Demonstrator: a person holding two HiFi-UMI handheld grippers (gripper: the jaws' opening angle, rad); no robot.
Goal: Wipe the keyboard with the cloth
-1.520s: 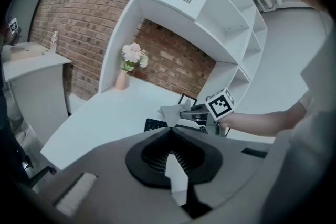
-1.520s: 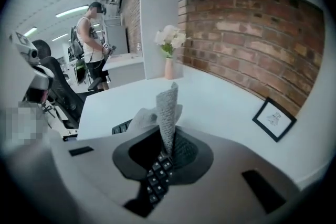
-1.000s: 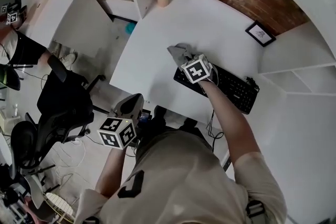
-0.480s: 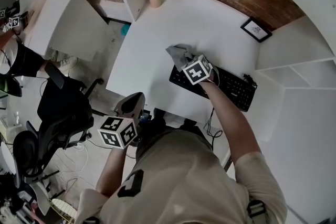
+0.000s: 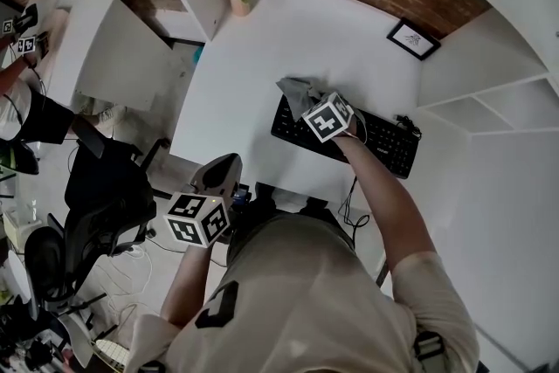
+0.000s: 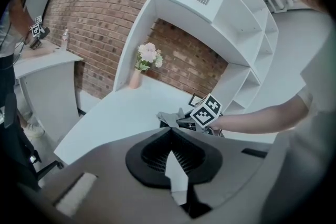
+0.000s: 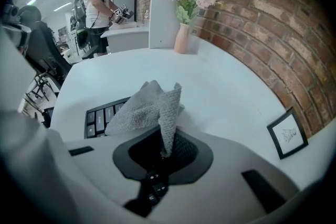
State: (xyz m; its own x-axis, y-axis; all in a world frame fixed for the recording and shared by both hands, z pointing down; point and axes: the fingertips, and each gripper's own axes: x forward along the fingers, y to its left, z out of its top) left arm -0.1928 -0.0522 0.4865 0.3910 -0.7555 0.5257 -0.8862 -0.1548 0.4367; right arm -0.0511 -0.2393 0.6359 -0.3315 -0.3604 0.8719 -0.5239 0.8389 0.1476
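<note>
**Head view.** The black computer keyboard [image 5: 384, 144] lies on the white curved desk [image 5: 262, 48], just to 2 o'clock of the frame centre. Your right gripper [image 5: 313, 105] sits over the keyboard's 10 o'clock end. The grey woven cloth [image 5: 295, 90] is bunched at the gripper's 11 o'clock. Your left gripper [image 5: 220, 170] hangs off the desk's near edge, at 7 o'clock of the keyboard and well apart from it.

**Left gripper view.** The left gripper's [image 6: 169, 132] jaws meet at their tips with nothing between them. The keyboard and cloth lie ahead at 12 o'clock.

**Right gripper view.** The right gripper's [image 7: 164, 147] jaws are clamped on a fold of the cloth [image 7: 142, 105], which stands up rather than lying flat. The keyboard's keys [image 7: 100, 119] show at 9 o'clock.

**Technique (a judgement).** The wipe appears to be near its start. Lower the cloth until it drapes onto the keycaps. Then draw it toward the 4 o'clock end in light, overlapping strokes. Heavy pressure could shove the keyboard, so consider steadying it with the idle gripper.
</note>
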